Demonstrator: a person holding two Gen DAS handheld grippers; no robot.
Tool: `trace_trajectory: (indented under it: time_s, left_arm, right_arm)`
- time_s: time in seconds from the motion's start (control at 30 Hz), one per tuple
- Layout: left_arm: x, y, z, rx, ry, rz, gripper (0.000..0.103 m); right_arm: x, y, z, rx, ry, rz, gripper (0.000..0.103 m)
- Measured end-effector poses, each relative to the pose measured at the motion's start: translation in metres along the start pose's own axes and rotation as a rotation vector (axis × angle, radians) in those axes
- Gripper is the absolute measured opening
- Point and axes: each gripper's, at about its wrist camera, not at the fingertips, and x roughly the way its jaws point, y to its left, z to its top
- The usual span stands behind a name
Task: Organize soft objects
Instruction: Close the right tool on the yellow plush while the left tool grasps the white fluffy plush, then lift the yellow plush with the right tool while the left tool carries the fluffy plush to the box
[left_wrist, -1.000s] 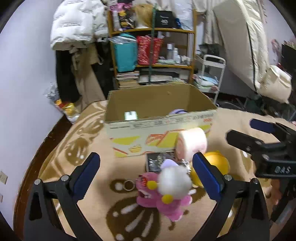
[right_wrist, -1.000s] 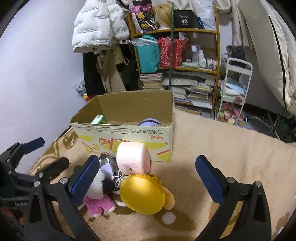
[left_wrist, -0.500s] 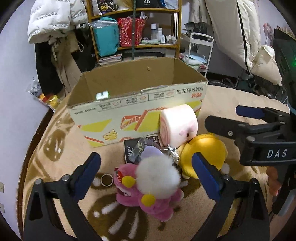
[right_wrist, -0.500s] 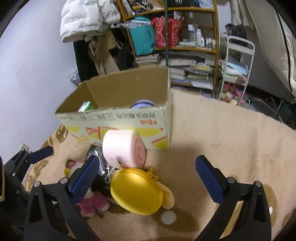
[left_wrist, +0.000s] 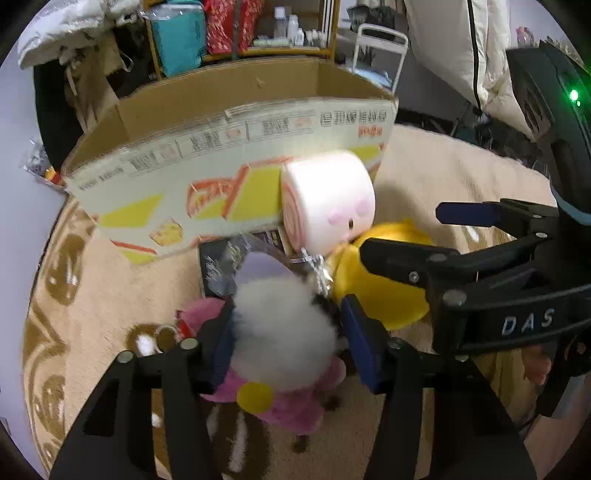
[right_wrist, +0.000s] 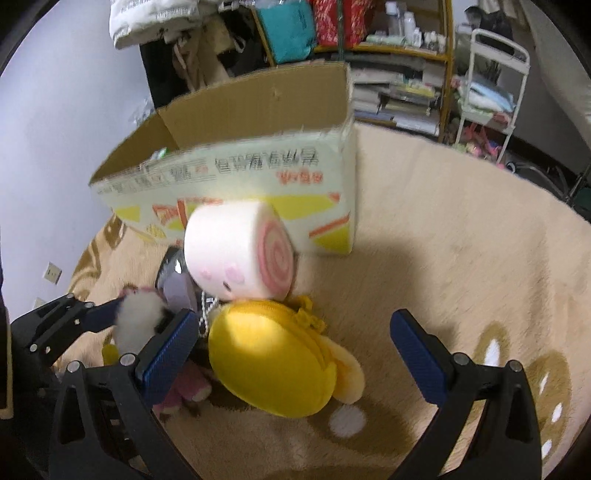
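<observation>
Three plush toys on the rug (right_wrist: 461, 236), all in front of one cardboard box (left_wrist: 229, 147): a pink swirl roll (right_wrist: 240, 251) leaning on the box front, a yellow plush (right_wrist: 273, 362) just below it and touching it, a white-headed pink doll (left_wrist: 284, 332) beside the yellow one. One dark packet (left_wrist: 229, 258) lies flat between doll and box, partly covered by the doll's head.

Two claws. Left claw (left_wrist: 288, 339) closed on the doll's fluffy white head, blue pads pressing both sides. Right claw (right_wrist: 295, 354) spread wide, straddling the yellow plush, pads not touching it.

Hard to read: doll's face hidden from both views, its body cut off behind the left claw's fingers. Box contents not visible from the left wrist; only a green sliver shows in the right wrist view. Box print blurred. A metal chain (right_wrist: 207, 314) between roll and doll, ends hidden. Shelf (right_wrist: 399, 48) behind is cluttered, items not countable.
</observation>
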Motion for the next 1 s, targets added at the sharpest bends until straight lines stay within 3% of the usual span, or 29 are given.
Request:
trace_trajectory:
  time_s: [0.03,0.17,0.23,0.37,0.43,0.57,1.0]
  left_arm:
    - [0.003,-0.001,-0.001,0.005,0.012,0.007,0.045]
    - [0.007,-0.002,-0.001,0.004,0.028,0.006,0.042]
    - [0.009,-0.001,-0.001,-0.007,0.033,0.002,0.042]
    - [0.012,-0.002,-0.002,-0.012,0.044,0.010,0.042]
    - [0.015,-0.004,-0.003,-0.011,0.047,0.016,0.042]
    - [0.016,-0.005,-0.001,-0.018,0.044,0.017,0.039]
    - [-0.002,0.001,-0.007,-0.060,-0.002,0.070,0.035]
  right_arm:
    - [0.003,0.001,-0.001,-0.005,0.015,0.001,0.103]
    - [0.013,0.005,-0.004,-0.024,0.069,0.019,0.095]
    - [0.019,0.006,-0.007,-0.038,0.098,0.007,0.087]
    - [0.023,0.009,-0.011,-0.052,0.120,0.004,0.084]
    - [0.027,0.008,-0.013,-0.037,0.137,0.020,0.083]
    - [0.031,0.004,-0.013,-0.016,0.158,0.062,0.071]
    - [0.009,0.005,-0.012,-0.040,0.133,0.011,0.067]
